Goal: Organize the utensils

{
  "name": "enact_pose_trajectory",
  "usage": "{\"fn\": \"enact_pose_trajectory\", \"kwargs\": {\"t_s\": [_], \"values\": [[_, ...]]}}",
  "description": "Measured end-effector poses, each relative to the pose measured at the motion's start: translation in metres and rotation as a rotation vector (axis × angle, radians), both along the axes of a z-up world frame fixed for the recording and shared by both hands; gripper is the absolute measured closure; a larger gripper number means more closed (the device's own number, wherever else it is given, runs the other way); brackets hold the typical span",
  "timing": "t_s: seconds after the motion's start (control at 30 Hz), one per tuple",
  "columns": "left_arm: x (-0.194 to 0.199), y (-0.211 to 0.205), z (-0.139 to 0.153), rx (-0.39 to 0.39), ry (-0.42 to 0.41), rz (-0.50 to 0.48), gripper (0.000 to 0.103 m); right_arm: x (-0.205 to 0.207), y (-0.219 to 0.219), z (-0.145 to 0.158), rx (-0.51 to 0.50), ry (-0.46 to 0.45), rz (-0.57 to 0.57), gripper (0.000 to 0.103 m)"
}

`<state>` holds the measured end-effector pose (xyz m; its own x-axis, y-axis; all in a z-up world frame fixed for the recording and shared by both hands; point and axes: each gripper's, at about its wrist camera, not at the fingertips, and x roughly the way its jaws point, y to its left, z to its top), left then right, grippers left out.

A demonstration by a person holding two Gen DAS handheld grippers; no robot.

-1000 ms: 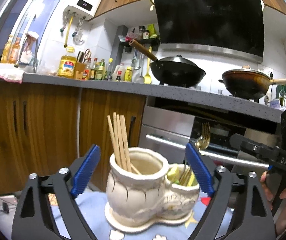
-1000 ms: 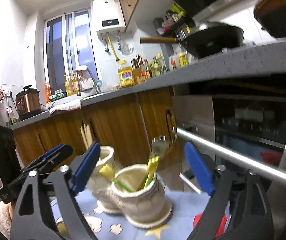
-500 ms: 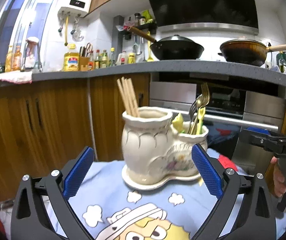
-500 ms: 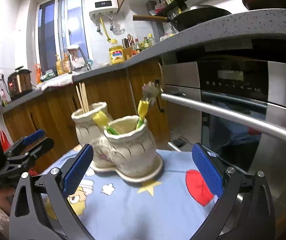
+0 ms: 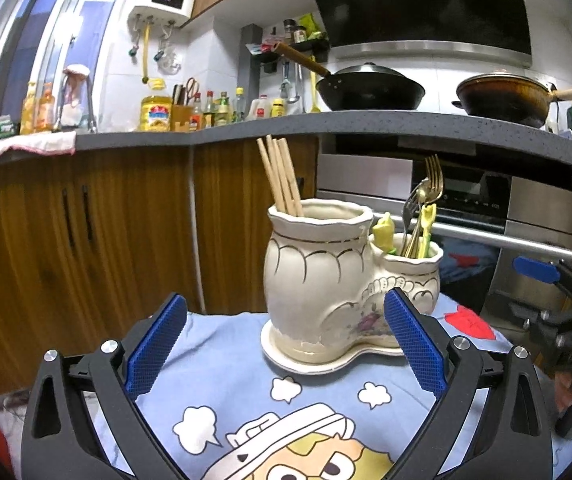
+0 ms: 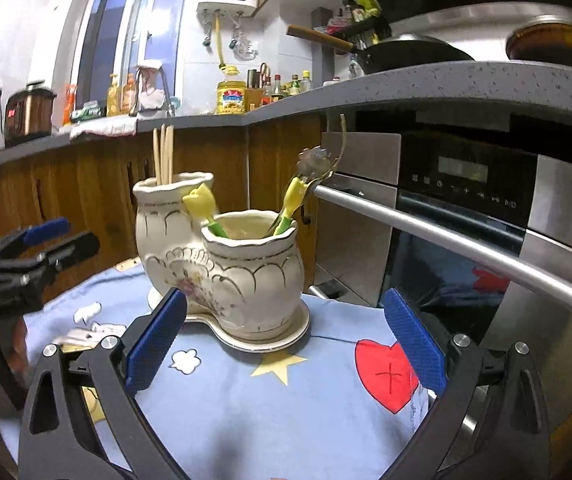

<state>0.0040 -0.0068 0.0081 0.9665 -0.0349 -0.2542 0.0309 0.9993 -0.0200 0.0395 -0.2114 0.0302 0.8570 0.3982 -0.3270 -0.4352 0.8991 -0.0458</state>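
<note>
A cream ceramic utensil holder (image 5: 318,284) with two joined pots stands on a blue cartoon cloth (image 5: 246,408). Several wooden chopsticks (image 5: 280,176) stand in the taller pot. A gold fork (image 5: 432,178) and yellow-handled cutlery (image 5: 426,228) stand in the lower pot. The holder also shows in the right wrist view (image 6: 222,256) with its chopsticks (image 6: 163,156) and yellow-handled cutlery (image 6: 296,196). My left gripper (image 5: 286,340) is open and empty, short of the holder. My right gripper (image 6: 284,340) is open and empty, short of the lower pot.
Wooden cabinets (image 5: 86,232) and a steel oven with a bar handle (image 6: 466,244) stand close behind the cloth. A grey counter (image 5: 366,120) above holds a black wok (image 5: 370,90), a brown pan (image 5: 506,98) and bottles. The other gripper shows at the right (image 5: 558,304) and at the left (image 6: 26,256).
Both grippers have pulled back and risen from around the holder, so it sits farther off and more cloth shows. Both stay open and empty.
</note>
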Motion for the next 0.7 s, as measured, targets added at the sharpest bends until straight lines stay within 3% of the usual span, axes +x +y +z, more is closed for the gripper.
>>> {"fn": "enact_pose_trajectory", "kwargs": {"t_s": [0.7], "values": [[0.0051, -0.0041, -0.0020, 0.024, 0.027, 0.007, 0.005, 0.0035, -0.0039, 0.0009, 0.013, 0.003, 0.002, 0.005]]}}
